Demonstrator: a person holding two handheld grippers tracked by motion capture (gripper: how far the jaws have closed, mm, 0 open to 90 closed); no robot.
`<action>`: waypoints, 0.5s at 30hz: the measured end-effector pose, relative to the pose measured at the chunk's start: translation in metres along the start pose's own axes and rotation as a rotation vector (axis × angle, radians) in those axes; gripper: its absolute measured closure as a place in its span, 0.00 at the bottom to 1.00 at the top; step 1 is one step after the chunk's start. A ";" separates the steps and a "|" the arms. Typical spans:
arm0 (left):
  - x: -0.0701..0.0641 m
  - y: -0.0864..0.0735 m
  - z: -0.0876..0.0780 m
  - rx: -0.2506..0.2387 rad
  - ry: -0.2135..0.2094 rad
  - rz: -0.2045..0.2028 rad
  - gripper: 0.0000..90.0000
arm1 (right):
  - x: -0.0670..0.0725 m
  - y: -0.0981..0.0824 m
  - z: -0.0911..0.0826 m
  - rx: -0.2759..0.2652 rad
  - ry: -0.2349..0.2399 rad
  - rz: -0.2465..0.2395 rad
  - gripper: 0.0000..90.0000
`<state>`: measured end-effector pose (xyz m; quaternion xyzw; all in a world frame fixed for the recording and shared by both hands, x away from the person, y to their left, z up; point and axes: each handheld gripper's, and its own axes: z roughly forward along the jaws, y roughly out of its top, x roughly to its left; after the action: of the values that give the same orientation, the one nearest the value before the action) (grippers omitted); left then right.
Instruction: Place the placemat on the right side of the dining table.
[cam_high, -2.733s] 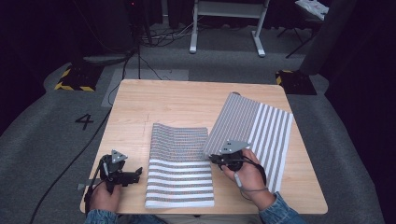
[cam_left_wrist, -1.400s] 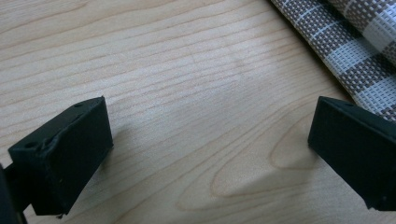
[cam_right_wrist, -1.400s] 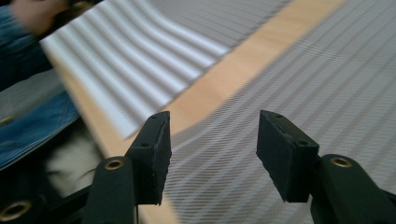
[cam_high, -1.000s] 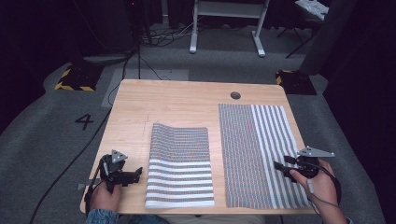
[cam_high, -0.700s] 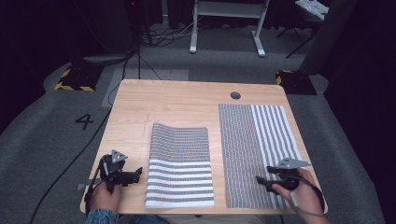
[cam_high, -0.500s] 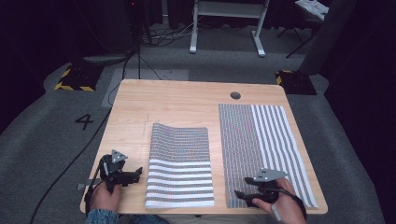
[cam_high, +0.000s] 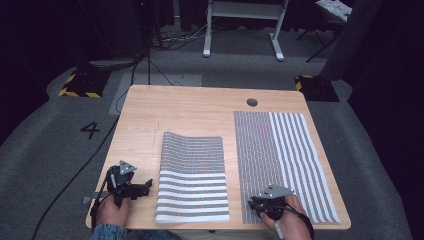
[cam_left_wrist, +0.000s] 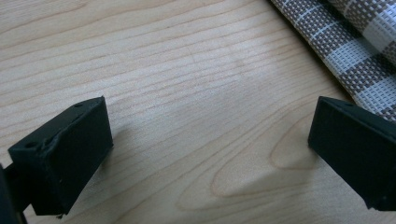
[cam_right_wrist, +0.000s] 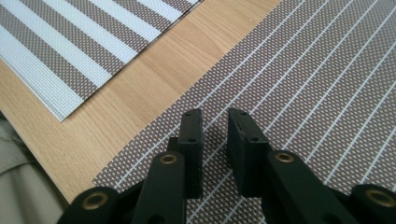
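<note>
Striped mat (cam_right_wrist: 303, 93) corner under right tool (cam_right_wrist: 215, 122)

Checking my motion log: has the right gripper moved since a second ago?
Yes. The right gripper moved left along the table's near edge, from the flat mat's right edge to its near-left corner, its fingers closing.

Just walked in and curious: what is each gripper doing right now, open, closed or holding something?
Left gripper: open, holding nothing, over bare table.
Right gripper: jaws have just been closing, a narrow gap left; over the flat mat, gripping nothing visible.

Folded mat (cam_high: 192, 175) left of flat mat (cam_high: 285, 160), on table (cam_high: 195, 107).
</note>
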<state>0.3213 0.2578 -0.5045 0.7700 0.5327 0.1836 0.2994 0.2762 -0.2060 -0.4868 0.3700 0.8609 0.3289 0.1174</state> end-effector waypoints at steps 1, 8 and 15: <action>0.000 0.000 0.000 0.000 0.000 0.000 0.00 | -0.001 0.000 0.000 -0.004 0.003 0.011 0.86; 0.000 0.000 0.000 0.000 0.000 0.000 0.00 | 0.023 -0.006 0.003 -0.027 -0.011 -0.007 0.40; 0.000 0.000 0.000 0.000 0.000 -0.001 0.00 | 0.017 0.002 0.002 0.015 -0.058 -0.011 0.73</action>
<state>0.3213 0.2578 -0.5045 0.7697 0.5330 0.1834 0.2996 0.2665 -0.1920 -0.4863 0.3755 0.8616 0.3110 0.1412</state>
